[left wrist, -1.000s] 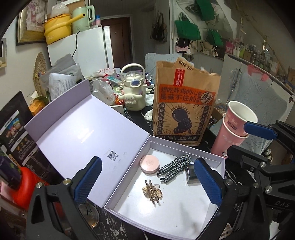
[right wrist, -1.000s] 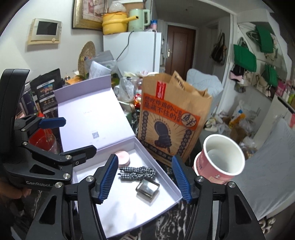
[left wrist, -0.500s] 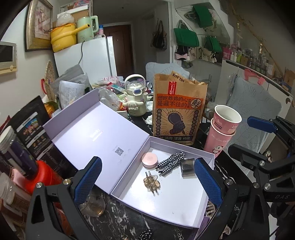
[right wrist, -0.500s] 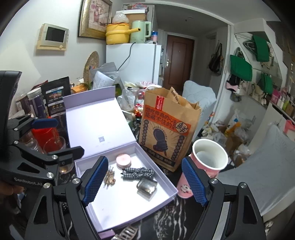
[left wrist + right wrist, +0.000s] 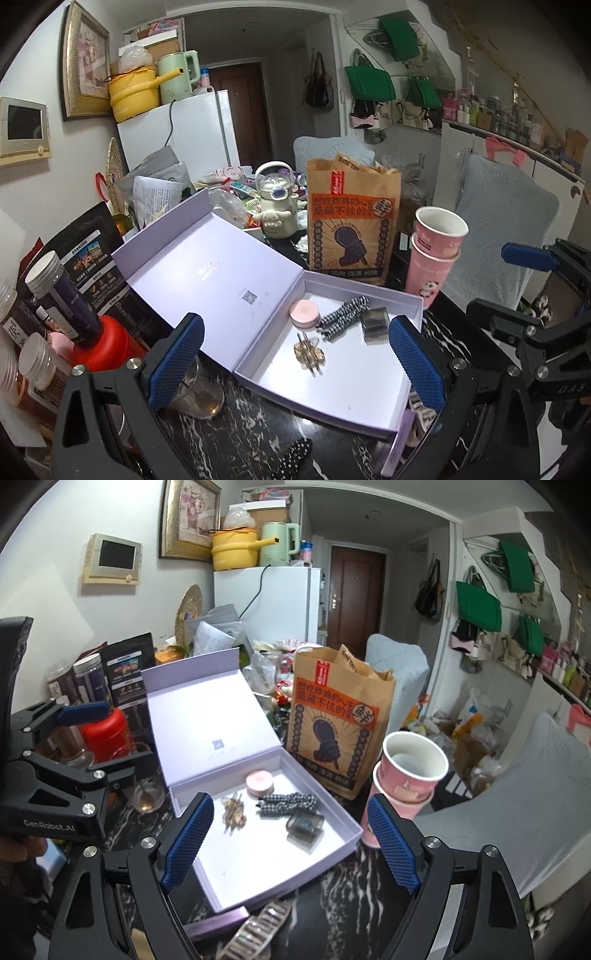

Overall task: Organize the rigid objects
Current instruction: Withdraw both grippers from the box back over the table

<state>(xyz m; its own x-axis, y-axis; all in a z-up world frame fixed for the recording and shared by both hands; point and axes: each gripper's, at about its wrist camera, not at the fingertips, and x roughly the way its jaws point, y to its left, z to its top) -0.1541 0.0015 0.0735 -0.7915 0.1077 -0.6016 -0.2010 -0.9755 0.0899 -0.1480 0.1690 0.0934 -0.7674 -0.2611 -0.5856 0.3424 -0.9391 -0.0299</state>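
Lavender box (image 5: 343, 843) sits mid-frame holding the smoky clip (image 5: 304, 825); the right gripper (image 5: 291, 843) has just been opening — nothing between its jaws. Left gripper (image 5: 295, 360) gapes empty too. Best descend squarely onto the next item.

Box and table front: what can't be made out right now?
- Striped clip, right wrist: lower end behind right tongs.
- Polka-dot piece, left wrist: cut by bottom edge.
- Glass, left wrist: partly behind left tongs.
- QR code on box lid: too small.
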